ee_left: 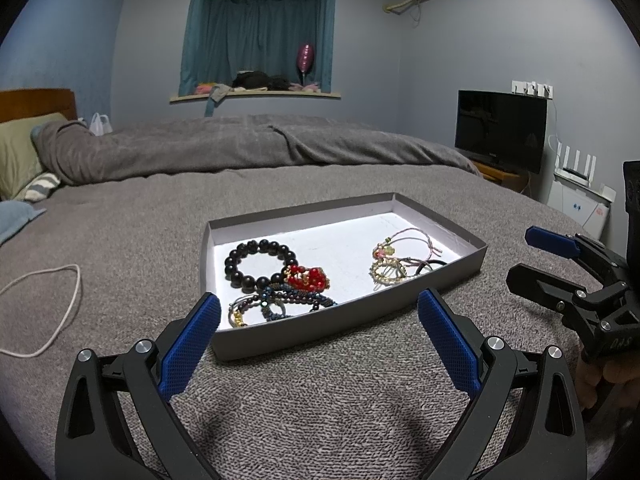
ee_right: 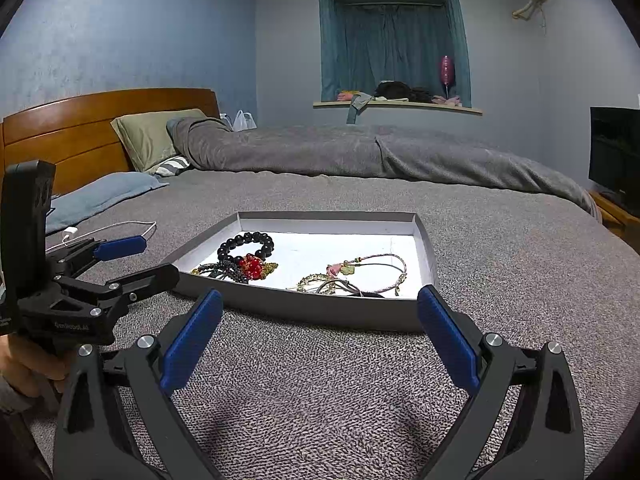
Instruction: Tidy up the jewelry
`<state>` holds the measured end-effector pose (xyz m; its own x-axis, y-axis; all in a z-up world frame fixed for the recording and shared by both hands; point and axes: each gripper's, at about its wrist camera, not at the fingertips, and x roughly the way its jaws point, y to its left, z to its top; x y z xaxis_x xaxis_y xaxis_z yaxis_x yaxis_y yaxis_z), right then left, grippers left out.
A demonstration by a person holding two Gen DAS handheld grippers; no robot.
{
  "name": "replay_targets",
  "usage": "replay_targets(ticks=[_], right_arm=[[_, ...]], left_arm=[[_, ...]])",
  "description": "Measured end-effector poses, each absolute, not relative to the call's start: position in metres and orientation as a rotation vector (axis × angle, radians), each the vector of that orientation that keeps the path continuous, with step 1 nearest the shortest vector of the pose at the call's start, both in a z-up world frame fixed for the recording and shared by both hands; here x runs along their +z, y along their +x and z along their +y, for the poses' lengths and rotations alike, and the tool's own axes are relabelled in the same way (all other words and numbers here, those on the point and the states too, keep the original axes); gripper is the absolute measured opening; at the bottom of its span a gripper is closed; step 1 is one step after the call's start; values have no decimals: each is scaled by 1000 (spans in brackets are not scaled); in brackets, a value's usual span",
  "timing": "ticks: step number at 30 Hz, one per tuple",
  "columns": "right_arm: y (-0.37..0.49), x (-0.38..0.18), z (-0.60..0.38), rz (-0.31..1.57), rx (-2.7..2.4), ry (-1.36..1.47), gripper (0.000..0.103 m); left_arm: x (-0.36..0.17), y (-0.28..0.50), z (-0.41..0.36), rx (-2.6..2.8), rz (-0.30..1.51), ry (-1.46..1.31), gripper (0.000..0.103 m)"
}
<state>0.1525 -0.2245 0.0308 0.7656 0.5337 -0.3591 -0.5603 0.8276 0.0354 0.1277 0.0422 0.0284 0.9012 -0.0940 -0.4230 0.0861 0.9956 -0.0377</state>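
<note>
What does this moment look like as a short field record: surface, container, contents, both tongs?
surface: grey bedspread
container: shallow grey box, white inside, lying on the bedspread
contents left group: black bead bracelet, red bead piece, dark beaded bracelets
contents right group: pink cord bracelet, gold chain bracelet
left tongs: open, empty, short of the box
right tongs: open, empty, short of the box
off-box item: cable on the bedspread
</note>
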Motion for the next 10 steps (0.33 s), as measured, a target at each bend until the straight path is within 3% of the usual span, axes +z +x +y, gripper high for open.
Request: replay_targets(ticks=[10], right_arm=[[155,31,-228,382,594,-49,96]], left_arm=[[28,130,44,-88,456,-35,98]])
